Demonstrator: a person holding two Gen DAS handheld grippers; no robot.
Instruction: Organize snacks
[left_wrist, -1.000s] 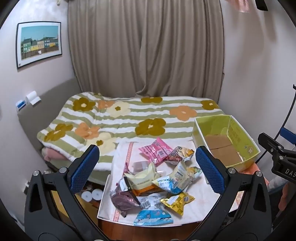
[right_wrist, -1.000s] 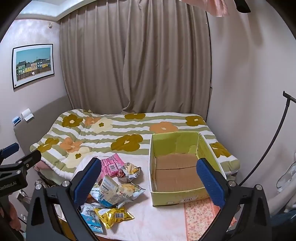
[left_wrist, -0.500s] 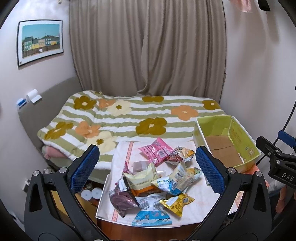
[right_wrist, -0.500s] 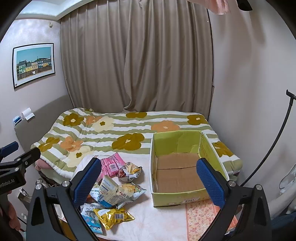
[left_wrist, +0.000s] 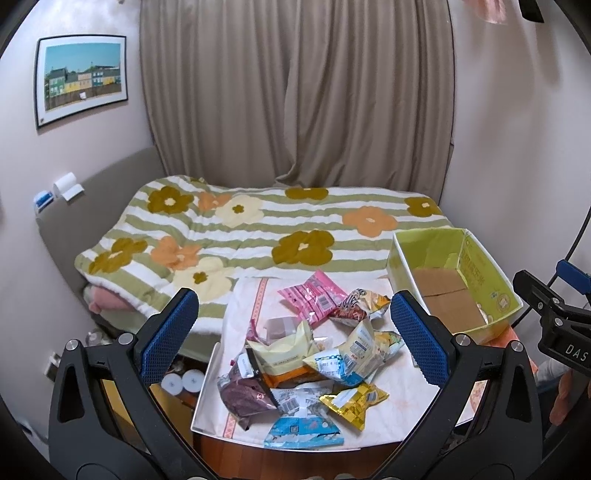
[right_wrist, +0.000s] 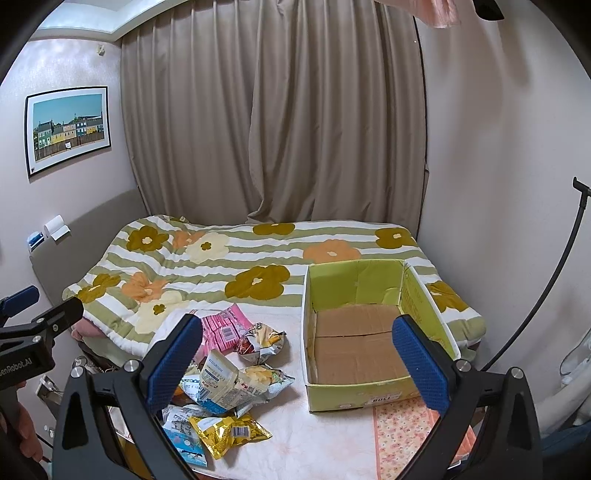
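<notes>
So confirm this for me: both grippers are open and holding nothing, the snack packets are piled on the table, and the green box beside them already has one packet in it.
Wrong on one count: the green box holds no packet. The right wrist view shows only its bare cardboard floor. The rest stands: the left gripper and right gripper have their jaws wide apart with nothing between them, and the snack packets lie piled on the table beside the box.

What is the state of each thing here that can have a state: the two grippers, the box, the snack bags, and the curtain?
Left hand-held gripper: open, holding nothing, above the snack pile.
Right hand-held gripper: open, holding nothing.
Cardboard box: open at the top, no snacks inside, upright on the table.
Snack bags: sealed as far as visible, heaped loosely on the white cloth, outside the box.
Pink bag: lying flat at the far edge of the pile.
Curtain: drawn closed.
</notes>
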